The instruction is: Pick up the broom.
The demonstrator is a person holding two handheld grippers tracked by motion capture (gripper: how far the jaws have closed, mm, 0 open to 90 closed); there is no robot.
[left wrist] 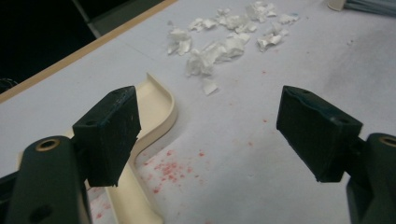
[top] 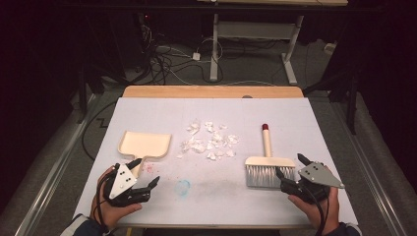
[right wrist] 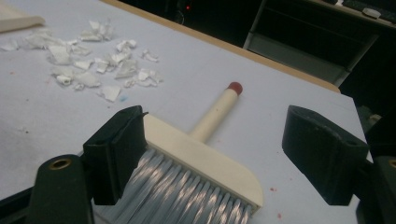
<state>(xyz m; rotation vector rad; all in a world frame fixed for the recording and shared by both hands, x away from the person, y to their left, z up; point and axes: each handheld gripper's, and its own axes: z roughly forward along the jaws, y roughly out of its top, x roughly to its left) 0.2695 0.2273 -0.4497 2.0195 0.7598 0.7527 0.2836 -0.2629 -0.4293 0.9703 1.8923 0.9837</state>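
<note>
Both your grippers gape wide, holding nothing: left gripper (top: 146, 171) beside the dustpan (top: 143, 144) handle, right gripper (top: 291, 166) seemingly just above the brush (top: 269, 165) bristles.

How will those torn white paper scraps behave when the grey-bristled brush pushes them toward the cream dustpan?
The torn white paper scraps look thin and crumpled, so probably very light and apt to scatter or flutter. They lie loose in many pieces, so some will likely slip past the grey-bristled brush. The cream dustpan seems light too and might slide unless it is held.
</note>
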